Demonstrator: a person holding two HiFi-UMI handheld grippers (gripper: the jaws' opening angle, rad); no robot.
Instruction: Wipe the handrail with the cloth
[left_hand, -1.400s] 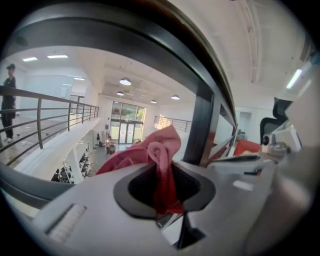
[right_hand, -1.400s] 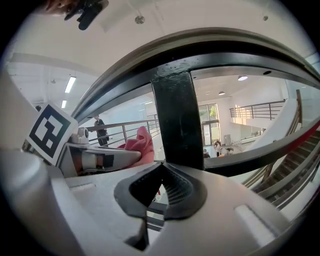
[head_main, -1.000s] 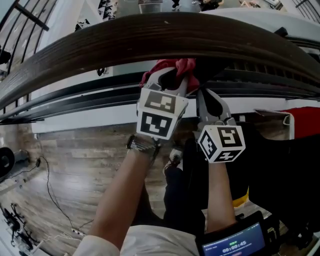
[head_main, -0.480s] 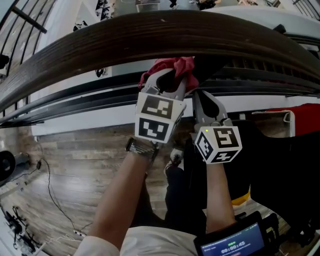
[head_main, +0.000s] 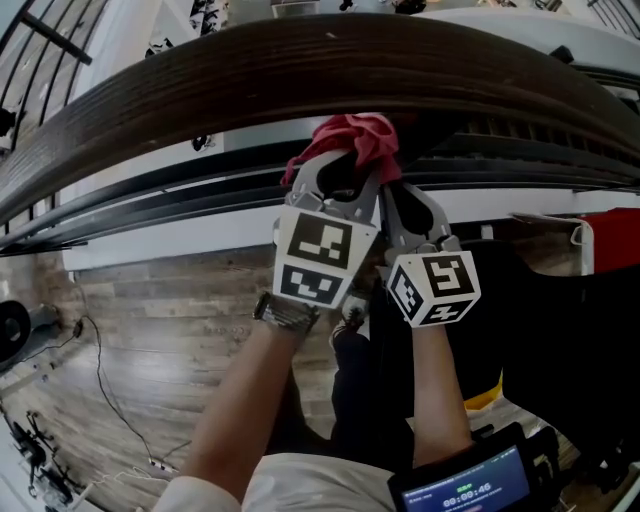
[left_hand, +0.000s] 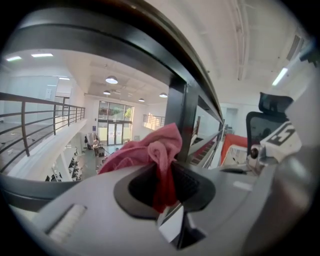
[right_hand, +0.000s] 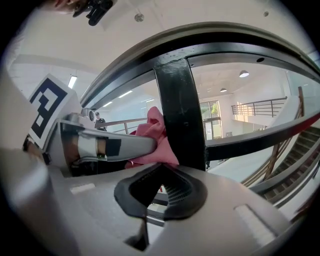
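While the red cloth (head_main: 352, 138) sits bunched against the near underside of the dark wooden handrail (head_main: 300, 70), the left gripper (head_main: 343, 160) clamps it. Its jaws have just been closing, and a fold of the cloth hangs down between them, with the rest billowing out beyond the tips. Just to the right, the right gripper (head_main: 402, 192) points at the same spot. Its tips are drawn together right below the cloth's lower edge and the hollow between its jaws is empty; whether the tips nip the fabric cannot be told. A black post (right_hand: 180, 115) rises just to the right of the cloth. Far below lies a wooden floor (head_main: 140, 330).
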